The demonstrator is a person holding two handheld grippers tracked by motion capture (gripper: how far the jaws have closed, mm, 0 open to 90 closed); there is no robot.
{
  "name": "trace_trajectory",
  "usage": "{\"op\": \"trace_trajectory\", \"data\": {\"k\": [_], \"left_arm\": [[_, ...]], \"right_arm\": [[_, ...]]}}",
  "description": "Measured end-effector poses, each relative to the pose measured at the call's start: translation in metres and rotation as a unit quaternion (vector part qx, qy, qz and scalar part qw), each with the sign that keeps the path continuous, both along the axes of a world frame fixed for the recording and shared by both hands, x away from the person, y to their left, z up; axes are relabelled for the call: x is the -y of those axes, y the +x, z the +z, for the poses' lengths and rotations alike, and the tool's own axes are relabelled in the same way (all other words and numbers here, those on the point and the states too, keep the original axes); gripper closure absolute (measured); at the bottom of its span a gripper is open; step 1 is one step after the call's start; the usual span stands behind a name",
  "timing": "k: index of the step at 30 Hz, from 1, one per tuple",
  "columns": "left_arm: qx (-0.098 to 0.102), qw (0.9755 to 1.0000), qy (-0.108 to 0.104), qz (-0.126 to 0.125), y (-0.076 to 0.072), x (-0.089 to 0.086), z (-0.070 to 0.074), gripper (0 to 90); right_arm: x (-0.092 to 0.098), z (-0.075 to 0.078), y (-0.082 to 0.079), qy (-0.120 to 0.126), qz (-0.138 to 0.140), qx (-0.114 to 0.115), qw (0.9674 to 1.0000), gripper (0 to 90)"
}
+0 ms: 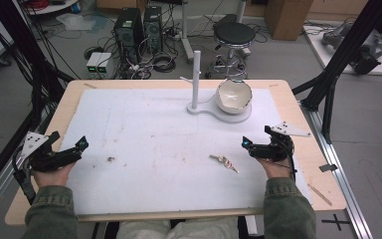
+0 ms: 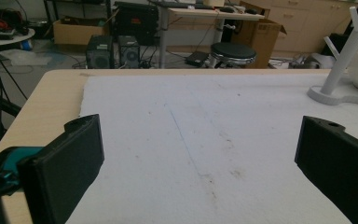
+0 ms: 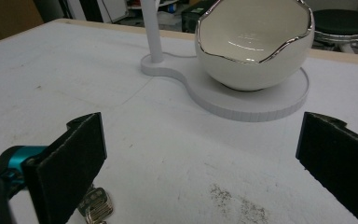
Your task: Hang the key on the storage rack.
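Fingers spread wide and holding nothing, our right gripper (image 1: 255, 145) waits just to the right of a small bunch of keys (image 1: 224, 162) lying flat on the white mat near the front of the desk (image 1: 69, 94). In the right gripper view those keys (image 3: 94, 204) peek out from behind the near finger (image 3: 72, 163), at the very bottom edge, so they sit beside the gripper and not between its fingers.

We judge that the work has barely begun: this is the approach, with the keys untouched. The next move calls for swinging our right gripper left and down until the bunch lies between the fingers, then closing on it; the keys lie low and flat, so the fingers must come close to the mat to catch them. The white egg-shaped bowl (image 1: 234, 96) on its stand, beside the peg post (image 1: 196, 77) at the far side, looks the likely place for them, though that is our guess.

Our left gripper (image 1: 67, 151) rests well apart at the desk's left edge, fingers (image 2: 63, 163) likewise wide open over bare mat. Both forearms come in low from the front, hands (image 1: 276, 167) level and gripping the tools from behind, the grippers pointing inward toward the middle of the desk.
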State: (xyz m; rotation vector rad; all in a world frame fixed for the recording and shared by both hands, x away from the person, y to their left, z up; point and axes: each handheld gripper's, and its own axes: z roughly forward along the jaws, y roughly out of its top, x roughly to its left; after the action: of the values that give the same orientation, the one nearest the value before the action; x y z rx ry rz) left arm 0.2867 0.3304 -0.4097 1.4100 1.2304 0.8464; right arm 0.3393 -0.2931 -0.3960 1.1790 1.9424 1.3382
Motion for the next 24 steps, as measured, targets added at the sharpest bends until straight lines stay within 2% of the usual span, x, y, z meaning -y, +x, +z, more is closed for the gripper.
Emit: {"op": "trace_trajectory", "data": {"k": [13,24], "left_arm": [[-0.004,1.0,0.001,-0.003,0.001,0.001,-0.001,1.7],[-0.007,0.9999,0.004,-0.007,0.002,0.002,-0.001,1.7]], "right_arm": [[-0.01,0.001,0.001,-0.02,0.028,-0.023,0.9991,0.6],[-0.023,-0.002,0.003,-0.042,0.06,-0.047,0.9962,0.6]]}}
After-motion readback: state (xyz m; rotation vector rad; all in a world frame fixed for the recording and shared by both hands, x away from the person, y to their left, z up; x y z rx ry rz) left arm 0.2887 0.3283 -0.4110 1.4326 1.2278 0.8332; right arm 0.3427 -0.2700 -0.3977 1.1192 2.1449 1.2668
